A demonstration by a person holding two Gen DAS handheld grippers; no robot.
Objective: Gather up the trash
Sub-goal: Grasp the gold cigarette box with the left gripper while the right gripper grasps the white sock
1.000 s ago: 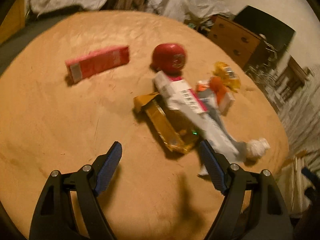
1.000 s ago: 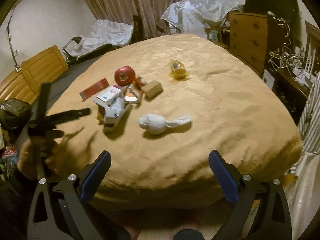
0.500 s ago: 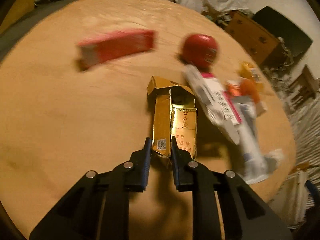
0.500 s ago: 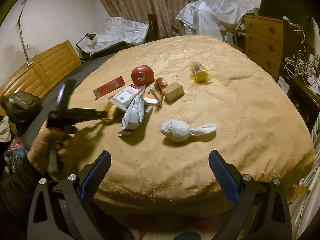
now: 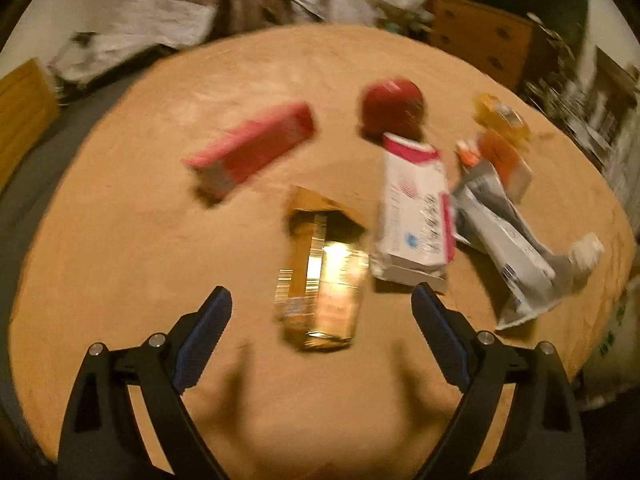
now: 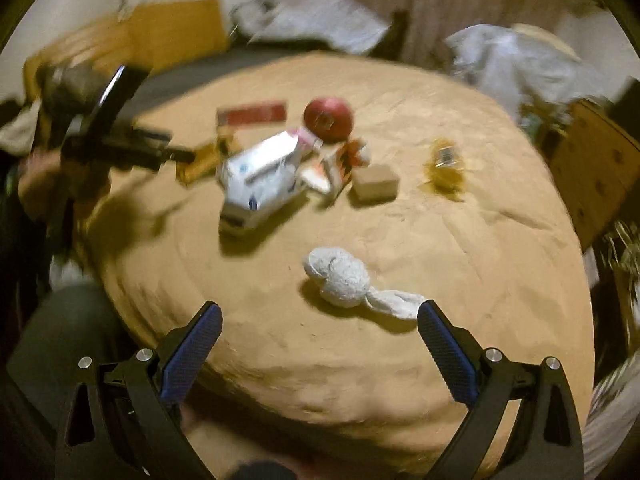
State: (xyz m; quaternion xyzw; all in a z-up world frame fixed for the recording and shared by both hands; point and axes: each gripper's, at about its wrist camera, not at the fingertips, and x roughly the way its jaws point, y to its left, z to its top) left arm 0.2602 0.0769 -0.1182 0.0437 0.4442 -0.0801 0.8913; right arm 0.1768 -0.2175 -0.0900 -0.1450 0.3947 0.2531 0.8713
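Tan bedspread (image 5: 120, 260), blurred gold carton (image 5: 324, 280), print unreadable

My left gripper (image 5: 322, 312) is angled down with its jaws just sprung wide apart, and the gold box (image 5: 324, 276) lies loose ahead of them, not pinched. My right gripper (image 6: 320, 320) tilts down too, jaws spread wide with nothing between them, well off to the gold box's right side.
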